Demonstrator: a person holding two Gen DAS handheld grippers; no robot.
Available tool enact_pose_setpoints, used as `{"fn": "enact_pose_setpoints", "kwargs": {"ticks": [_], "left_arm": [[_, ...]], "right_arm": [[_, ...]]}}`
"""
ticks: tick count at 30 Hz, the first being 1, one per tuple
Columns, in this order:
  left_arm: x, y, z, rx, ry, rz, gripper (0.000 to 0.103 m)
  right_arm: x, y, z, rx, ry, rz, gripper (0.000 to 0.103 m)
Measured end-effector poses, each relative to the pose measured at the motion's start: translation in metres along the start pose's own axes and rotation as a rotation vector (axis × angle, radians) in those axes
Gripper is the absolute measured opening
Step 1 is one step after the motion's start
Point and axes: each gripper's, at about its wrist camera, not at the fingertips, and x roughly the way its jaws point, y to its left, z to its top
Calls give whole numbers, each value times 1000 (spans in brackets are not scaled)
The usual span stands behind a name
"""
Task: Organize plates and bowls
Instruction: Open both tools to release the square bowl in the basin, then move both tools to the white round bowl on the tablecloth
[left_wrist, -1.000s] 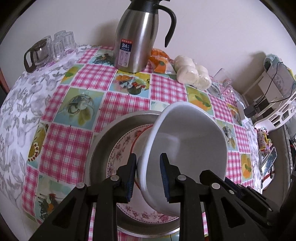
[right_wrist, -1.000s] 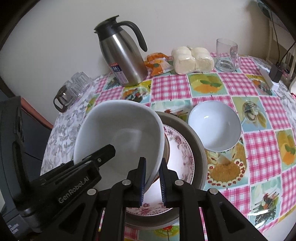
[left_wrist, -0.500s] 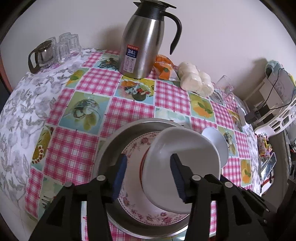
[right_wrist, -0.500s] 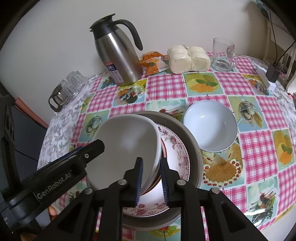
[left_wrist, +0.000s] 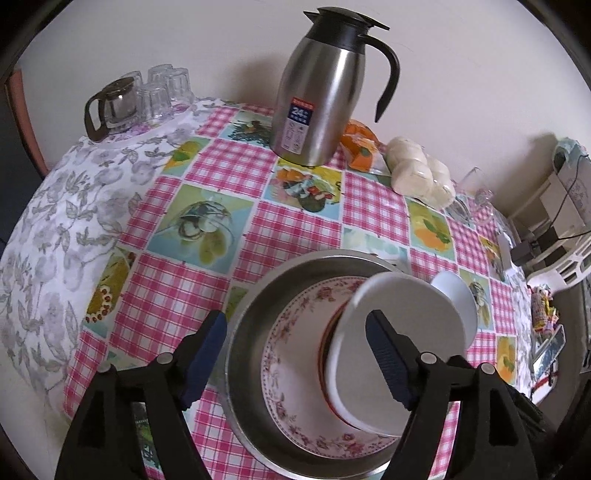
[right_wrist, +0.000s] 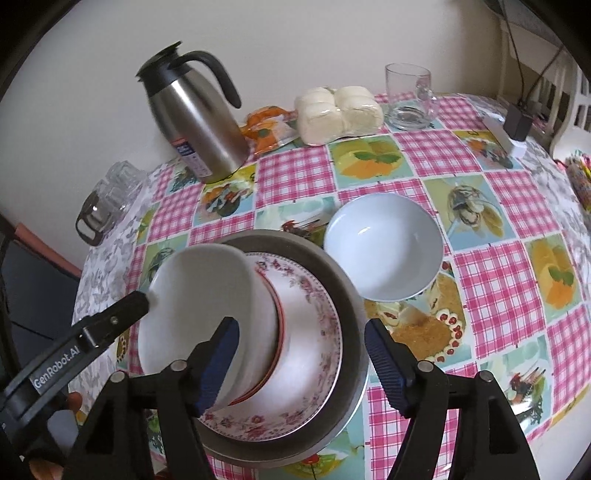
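Observation:
A big white bowl (left_wrist: 402, 347) (right_wrist: 207, 295) sits tilted on a red-rimmed bowl (right_wrist: 279, 321), which stands on a floral plate (left_wrist: 291, 350) (right_wrist: 314, 332) inside a metal pan (left_wrist: 251, 325) (right_wrist: 347, 295). My left gripper (left_wrist: 295, 354) hovers over the pan with its jaws opening. The bowl's left rim lies between them, and no pad presses on it. My right gripper (right_wrist: 301, 362) is also opening, over the bowl's right rim, and grips nothing. A smaller white bowl (right_wrist: 384, 247) (left_wrist: 458, 299) stands on the cloth to the right of the pan.
At the back stand a steel jug (left_wrist: 317, 99) (right_wrist: 195, 122), a glass pot with cups (left_wrist: 129, 99), an orange packet (right_wrist: 266, 129), wrapped buns (right_wrist: 340, 110) and a glass mug (right_wrist: 408, 96). A charger (right_wrist: 517, 122) lies far right. The table edge curves close on the left.
Both grippers, earlier shut on the big white bowl's rim, have opened and let it go. The bowl has sunk onto the stack in the pan, and both grippers have drawn back a little.

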Motion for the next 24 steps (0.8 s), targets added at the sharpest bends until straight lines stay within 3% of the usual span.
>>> {"fn": "enact_pose_setpoints", "kwargs": {"ticks": [2,4,5,10,24], "left_arm": [[0,1,0,-4,-7,10,79],[1,4,0,-18,-16,22,95],[1,5,0,-25,-23,24,98],[1,11,2,-52,-38,51,99],[3,3,0,-39,-60,99,99]], "right_arm": [[-1,-5,1,19,-3,3,76],[-1,-10,2,38,-7,16,81],[-1,-11,2,44,-10,19,85],[-4,-17,3,53,-28,40,103],[-9,-29,5,41,-35,35,103]]}}
